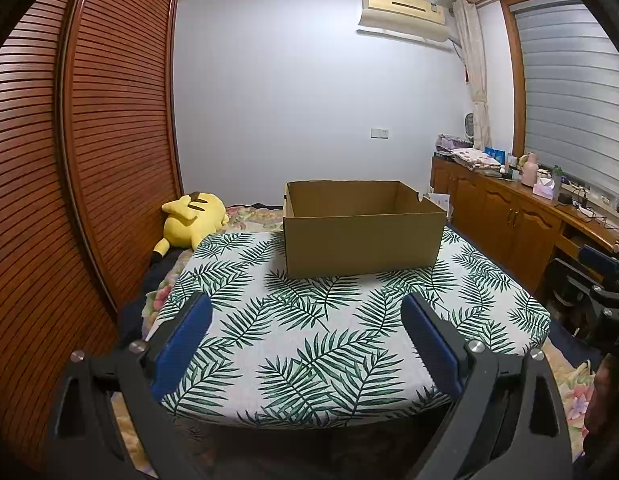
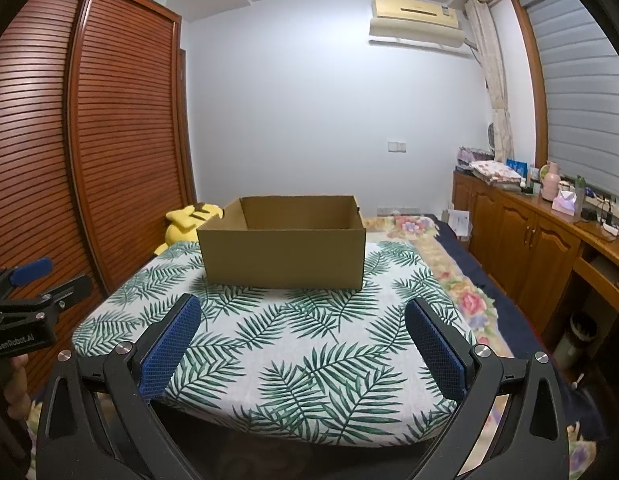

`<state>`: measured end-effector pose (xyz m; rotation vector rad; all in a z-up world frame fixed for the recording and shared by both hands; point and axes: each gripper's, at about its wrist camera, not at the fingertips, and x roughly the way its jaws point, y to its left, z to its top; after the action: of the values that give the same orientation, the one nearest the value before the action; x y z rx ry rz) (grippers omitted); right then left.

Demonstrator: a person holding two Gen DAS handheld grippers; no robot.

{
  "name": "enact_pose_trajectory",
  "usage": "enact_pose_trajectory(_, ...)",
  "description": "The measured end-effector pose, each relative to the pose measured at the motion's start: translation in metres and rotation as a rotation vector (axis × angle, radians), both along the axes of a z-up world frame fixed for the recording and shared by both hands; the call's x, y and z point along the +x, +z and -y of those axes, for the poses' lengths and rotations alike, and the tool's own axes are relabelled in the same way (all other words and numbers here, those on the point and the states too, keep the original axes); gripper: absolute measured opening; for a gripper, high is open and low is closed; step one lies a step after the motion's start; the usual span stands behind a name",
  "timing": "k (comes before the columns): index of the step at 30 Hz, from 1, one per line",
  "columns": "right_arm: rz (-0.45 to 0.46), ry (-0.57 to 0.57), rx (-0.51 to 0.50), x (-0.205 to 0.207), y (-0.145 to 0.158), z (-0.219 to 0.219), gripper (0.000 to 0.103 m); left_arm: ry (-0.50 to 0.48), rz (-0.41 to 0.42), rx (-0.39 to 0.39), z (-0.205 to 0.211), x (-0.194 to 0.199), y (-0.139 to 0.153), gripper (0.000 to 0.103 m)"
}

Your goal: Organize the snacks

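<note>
Both grippers hang over the near edge of the leaf-print cloth (image 1: 309,344), left gripper (image 1: 307,334) and right gripper (image 2: 303,338) each with its blue pads spread wide and nothing between them. Past them, toward the far end of that cloth, sits an open cardboard box (image 1: 363,240), no snacks visible from here. Left of the box and a bit behind lies a yellow plush toy (image 1: 193,220), against the wooden wardrobe (image 1: 109,128).
</note>
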<state>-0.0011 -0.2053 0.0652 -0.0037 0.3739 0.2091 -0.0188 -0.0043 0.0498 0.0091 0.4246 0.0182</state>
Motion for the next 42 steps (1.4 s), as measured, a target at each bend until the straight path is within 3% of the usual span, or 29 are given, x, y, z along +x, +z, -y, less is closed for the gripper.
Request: enact_pose_trajectory(42, 0.005, 0.005, -0.003, 0.0006, 0.0021, 0.0013, 0.103, -0.007, 0.009, 0.004, 0.0038, -0.0042, 0.0018, 0.097)
